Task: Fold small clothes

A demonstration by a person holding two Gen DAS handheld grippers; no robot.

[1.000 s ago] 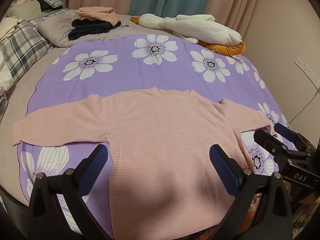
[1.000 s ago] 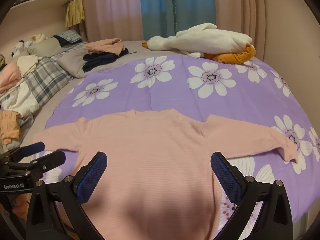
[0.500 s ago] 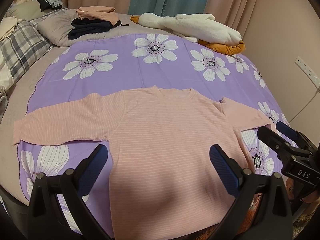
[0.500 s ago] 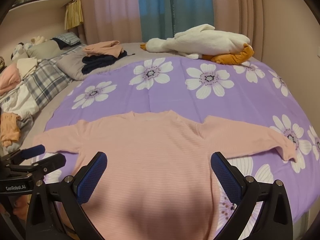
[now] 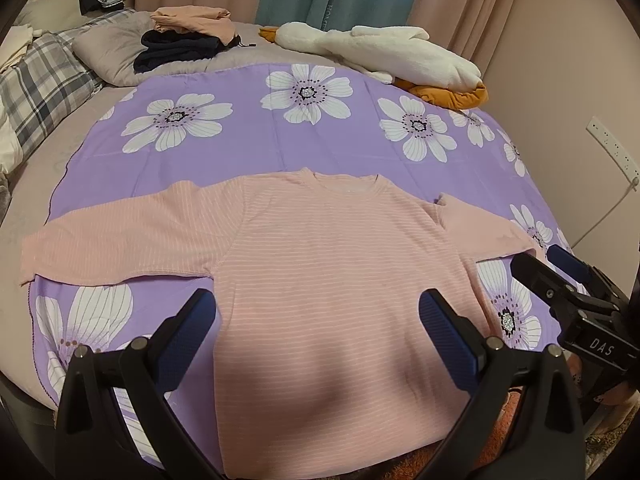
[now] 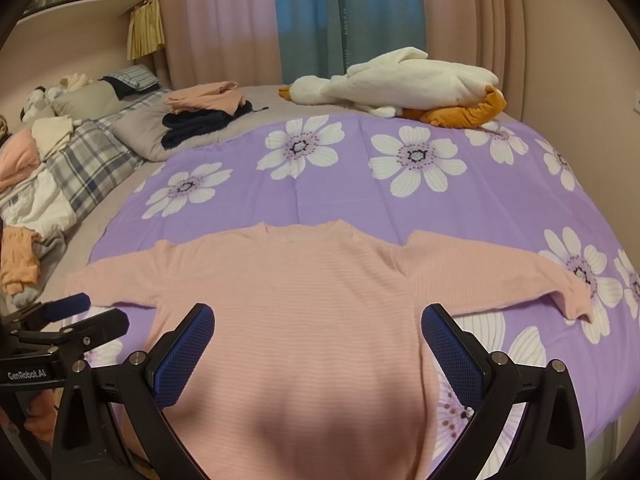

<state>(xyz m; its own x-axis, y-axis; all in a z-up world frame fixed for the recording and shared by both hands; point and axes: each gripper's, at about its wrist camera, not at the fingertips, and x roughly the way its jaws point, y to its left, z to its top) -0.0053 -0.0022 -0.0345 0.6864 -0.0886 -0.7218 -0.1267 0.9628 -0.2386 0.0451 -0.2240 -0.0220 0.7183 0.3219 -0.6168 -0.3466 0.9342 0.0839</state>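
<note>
We find a pink striped top point(image 5: 336, 280) laid flat, front up, on a purple sheet point(image 5: 248, 148) printed with white flowers, which covers the near part of a bed. The top's neckline points toward the far curtains point(image 6: 320, 20) and its hem lies at the near edge of the bed, closest to us. Both long sleeves are spread outward: one sleeve point(image 5: 116, 236) reaches the sheet's left edge, the other sleeve point(image 6: 500, 276) runs to the right and ends in a slightly curled cuff.

We hold the left gripper point(image 5: 318, 328) above the lower part of the top, its blue-padded fingers point(image 5: 188, 336) set wide apart with nothing between them. The right gripper point(image 6: 318, 340) hangs over the same part of the garment, its fingers equally spread and empty. Whether either one touches the cloth we cannot tell. Each gripper appears in the other's view: the right one at the right edge of the left camera, over the sheet just beside the right sleeve, and the left one at the left edge of the right camera, near the left cuff.

At the far side of the bed we note a stack of folded clothes point(image 6: 204, 116), pink on top of dark navy, resting on a grey pillow point(image 5: 108, 48). A white plush goose point(image 6: 400, 80) with orange feet lies to its right. A plaid blanket point(image 6: 84, 164) and loose garments sit at the far left.
</note>
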